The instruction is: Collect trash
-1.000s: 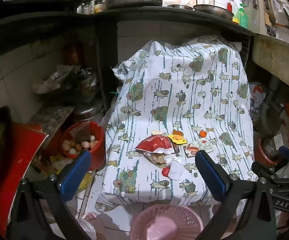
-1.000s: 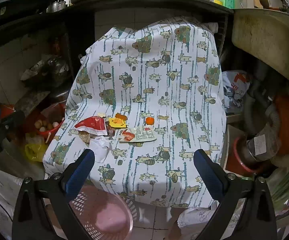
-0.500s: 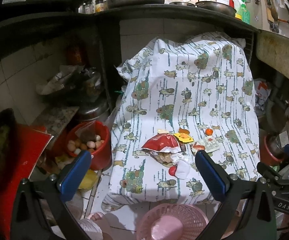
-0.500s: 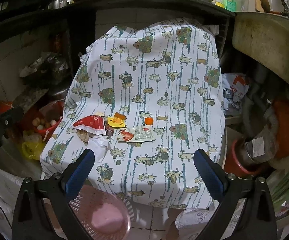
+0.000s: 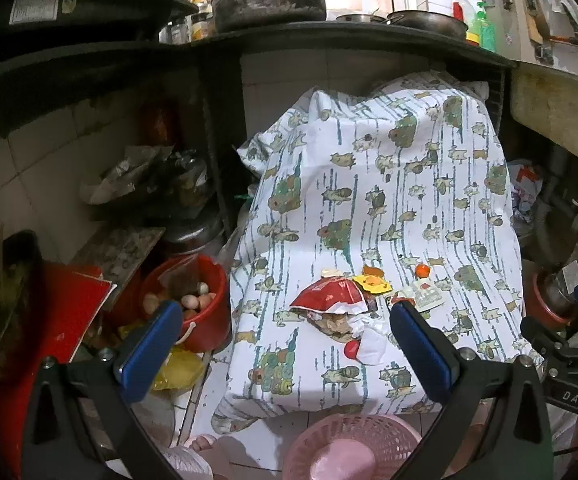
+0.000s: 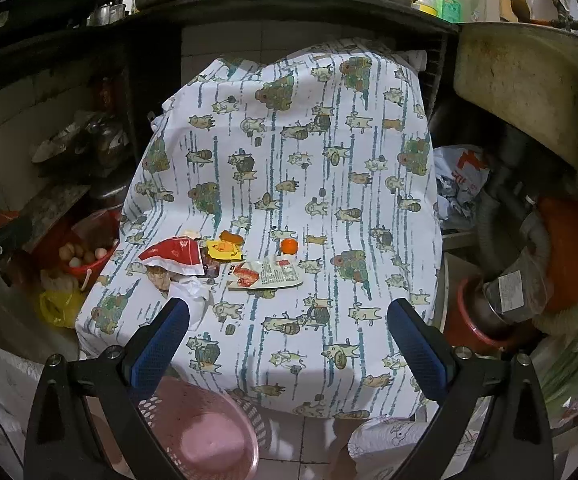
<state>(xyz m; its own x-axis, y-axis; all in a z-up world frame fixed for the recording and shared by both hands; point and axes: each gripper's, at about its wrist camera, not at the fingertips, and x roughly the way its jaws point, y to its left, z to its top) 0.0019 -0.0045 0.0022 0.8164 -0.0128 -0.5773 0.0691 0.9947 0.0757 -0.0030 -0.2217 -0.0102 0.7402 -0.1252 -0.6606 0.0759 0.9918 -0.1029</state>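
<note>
Left wrist view: we've got the left tongs [image 5: 285,340] spread wide with nothing between the pads, hovering above the near end of the cloth-covered counter [image 5: 389,184]. Compared with a second ago the trash pile sits a bit higher and smaller in frame and more of the pink basket [image 5: 349,446] shows at bottom centre, so we read this as a slight pull-back or tilt, not an approach; no piece has been picked up yet. The trash sits centre-low in frame: red wrapper [image 5: 331,296], yellow wrapper [image 5: 372,282] just right of it, crumpled white paper [image 5: 371,344] below, small orange cap [image 5: 422,270] further right. The pile lies between the two pads in frame but beyond them, apart from both. Red bucket of eggs [image 5: 193,304] at lower left is off the counter. Right wrist view: the right tongs [image 6: 287,338] are also wide open and empty. Framing is nearly the same as before, a touch closer. The red wrapper [image 6: 175,256] and white paper [image 6: 191,290] sit just above the left pad; the flat printed sachet [image 6: 267,274] and orange cap [image 6: 289,245] lie centre, up-frame of the gap. Basket [image 6: 205,440] at bottom left, below the counter edge. We judge the collecting is only starting; everything is still on the cloth.
</note>
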